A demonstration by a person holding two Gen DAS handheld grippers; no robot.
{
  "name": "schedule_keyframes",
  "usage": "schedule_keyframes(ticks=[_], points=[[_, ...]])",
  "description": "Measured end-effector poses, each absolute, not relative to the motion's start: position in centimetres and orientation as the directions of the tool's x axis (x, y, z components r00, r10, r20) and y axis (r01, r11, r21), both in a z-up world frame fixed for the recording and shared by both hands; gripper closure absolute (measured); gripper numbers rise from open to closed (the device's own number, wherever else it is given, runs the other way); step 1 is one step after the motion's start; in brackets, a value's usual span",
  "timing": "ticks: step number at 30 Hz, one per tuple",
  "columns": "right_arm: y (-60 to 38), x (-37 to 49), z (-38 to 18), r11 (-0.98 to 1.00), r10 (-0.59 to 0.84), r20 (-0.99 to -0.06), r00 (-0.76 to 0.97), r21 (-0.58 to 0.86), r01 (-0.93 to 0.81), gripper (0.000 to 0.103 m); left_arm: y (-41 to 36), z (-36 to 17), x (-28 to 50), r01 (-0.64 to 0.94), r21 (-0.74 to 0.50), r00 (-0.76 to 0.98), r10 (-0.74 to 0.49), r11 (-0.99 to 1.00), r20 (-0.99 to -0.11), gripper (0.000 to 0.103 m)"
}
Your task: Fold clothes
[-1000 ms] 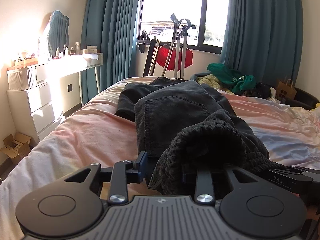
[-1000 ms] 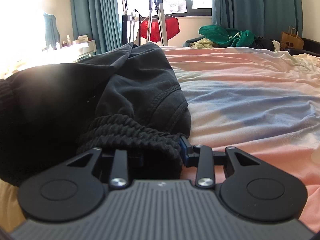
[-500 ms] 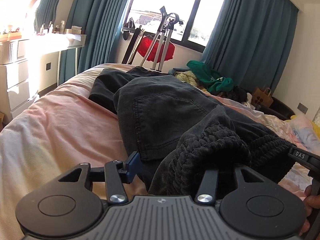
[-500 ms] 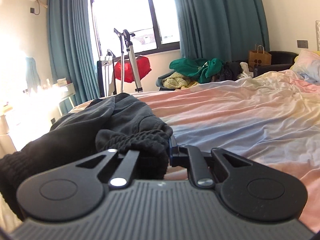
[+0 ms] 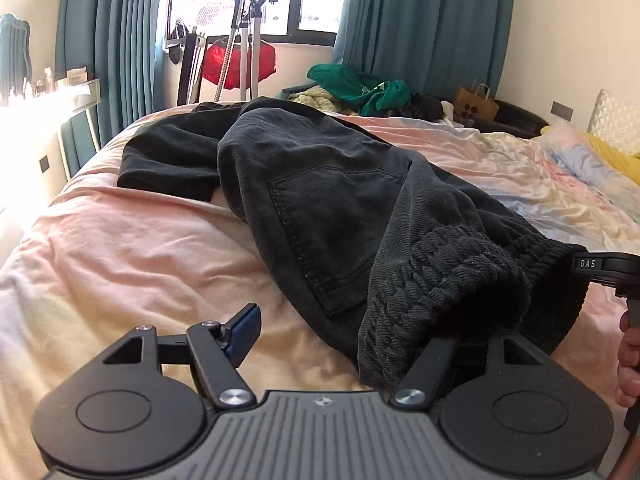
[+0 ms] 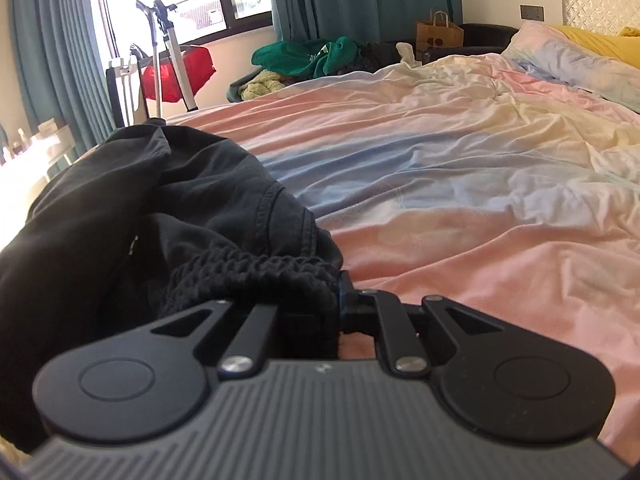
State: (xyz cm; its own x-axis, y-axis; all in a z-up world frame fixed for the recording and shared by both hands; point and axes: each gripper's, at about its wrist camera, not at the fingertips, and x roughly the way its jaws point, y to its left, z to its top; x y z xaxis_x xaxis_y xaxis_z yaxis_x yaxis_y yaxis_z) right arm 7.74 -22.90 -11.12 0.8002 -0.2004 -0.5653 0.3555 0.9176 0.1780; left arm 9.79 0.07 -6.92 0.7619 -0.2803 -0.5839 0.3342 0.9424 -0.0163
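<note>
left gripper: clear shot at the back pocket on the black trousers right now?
Probably yes. The left gripper is open, and the back pocket lies face up just ahead with nothing over it.

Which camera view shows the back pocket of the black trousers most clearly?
The left wrist view. There the back pocket lies in the middle of the picture, with its stitched outline fully visible on the black trousers. The right wrist view shows the trousers only from the side as a dark heap, with one curved seam; the pocket cannot be made out there.

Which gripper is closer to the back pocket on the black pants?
Left. The left gripper, jaws just opened, sits directly below the back pocket; the right gripper is clamped on the ribbed waistband, farther off.
</note>
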Motion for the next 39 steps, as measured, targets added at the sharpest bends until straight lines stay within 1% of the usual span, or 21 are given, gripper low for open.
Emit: schedule_keyframes(ticks=[3, 5, 9, 11, 12, 13, 14, 17, 21, 24, 28, 30, 32, 33, 36, 38, 39], points=[[-22.3, 7.3, -11.1, 0.929, -0.193, -0.561, 0.805, 0.159, 0.334, 0.092, -1.0, -6.3, 7.1, 0.356, 0.096, 0.805, -0.254, 0.929, -0.536, 0.024], [-21.7, 7.1, -10.9, 0.939, -0.184, -0.553, 0.812, 0.145, 0.312, 0.092, -2.1, -5.9, 5.2, 0.363, 0.194, 0.841, -0.232, 0.911, -0.488, 0.015], [-20.4, 6.8, -10.4, 0.961, -0.140, -0.531, 0.836, 0.129, 0.243, 0.092, -4.3, -6.4, 3.1, 0.353, 0.394, 0.900, -0.192, 0.848, -0.392, 0.015], [-19.6, 6.7, -10.1, 0.970, -0.120, -0.517, 0.847, 0.119, 0.211, 0.092, -5.5, -7.1, 2.7, 0.330, 0.468, 0.918, -0.163, 0.820, -0.361, 0.015], [-19.3, 6.6, -10.1, 0.973, -0.113, -0.513, 0.851, 0.115, 0.199, 0.092, -5.9, -7.5, 2.8, 0.318, 0.486, 0.921, -0.144, 0.814, -0.363, 0.015], [-19.1, 6.6, -10.0, 0.975, -0.109, -0.511, 0.852, 0.111, 0.191, 0.092, -6.0, -7.7, 3.1, 0.313, 0.480, 0.917, -0.129, 0.820, -0.378, 0.015], [-18.9, 6.6, -9.9, 0.977, -0.105, -0.509, 0.854, 0.106, 0.183, 0.092, -5.8, -7.8, 3.6, 0.313, 0.446, 0.908, -0.126, 0.839, -0.399, 0.014], [-18.9, 6.7, -10.0, 0.977, -0.103, -0.513, 0.852, 0.110, 0.184, 0.092, -4.5, -7.8, 5.5, 0.296, 0.319, 0.879, -0.127, 0.900, -0.459, 0.014], [-20.2, 6.7, -10.4, 0.956, -0.135, -0.529, 0.837, 0.152, 0.251, 0.092, -1.9, -7.0, 7.5, 0.220, 0.156, 0.866, -0.119, 0.963, -0.486, 0.014], [-22.0, 6.8, -11.0, 0.918, -0.155, -0.555, 0.817, 0.224, 0.326, 0.092, 0.1, -7.0, 8.6, 0.157, 0.041, 0.837, -0.111, 0.987, -0.536, 0.014], [-24.2, 6.7, -12.2, 0.853, -0.123, -0.591, 0.797, 0.347, 0.390, 0.092, 2.3, -7.5, 9.7, 0.092, -0.094, 0.780, -0.131, 0.991, -0.612, 0.014], [-24.5, 6.7, -12.5, 0.837, -0.114, -0.596, 0.795, 0.373, 0.400, 0.092, 2.9, -7.8, 9.7, 0.082, -0.124, 0.762, -0.142, 0.989, -0.632, 0.014], [-24.8, 6.7, -12.8, 0.820, -0.104, -0.601, 0.792, 0.399, 0.410, 0.092, 2.8, -7.5, 9.2, 0.108, -0.107, 0.765, -0.151, 0.988, -0.626, 0.015], [-24.8, 6.7, -12.9, 0.818, -0.104, -0.602, 0.792, 0.401, 0.412, 0.092, 2.4, -7.2, 8.7, 0.136, -0.073, 0.774, -0.153, 0.988, -0.614, 0.015], [-24.5, 6.7, -12.6, 0.822, -0.111, -0.595, 0.796, 0.395, 0.410, 0.092, -0.3, -6.2, 6.7, 0.222, 0.113, 0.831, -0.127, 0.969, -0.541, 0.017], [-24.5, 6.7, -12.4, 0.823, -0.111, -0.590, 0.800, 0.396, 0.406, 0.092, -2.2, -5.8, 5.1, 0.256, 0.253, 0.880, -0.117, 0.933, -0.460, 0.017], [-24.5, 6.7, -12.3, 0.823, -0.110, -0.588, 0.801, 0.398, 0.405, 0.092, -3.2, -5.5, 4.4, 0.273, 0.304, 0.897, -0.127, 0.913, -0.423, 0.017]])
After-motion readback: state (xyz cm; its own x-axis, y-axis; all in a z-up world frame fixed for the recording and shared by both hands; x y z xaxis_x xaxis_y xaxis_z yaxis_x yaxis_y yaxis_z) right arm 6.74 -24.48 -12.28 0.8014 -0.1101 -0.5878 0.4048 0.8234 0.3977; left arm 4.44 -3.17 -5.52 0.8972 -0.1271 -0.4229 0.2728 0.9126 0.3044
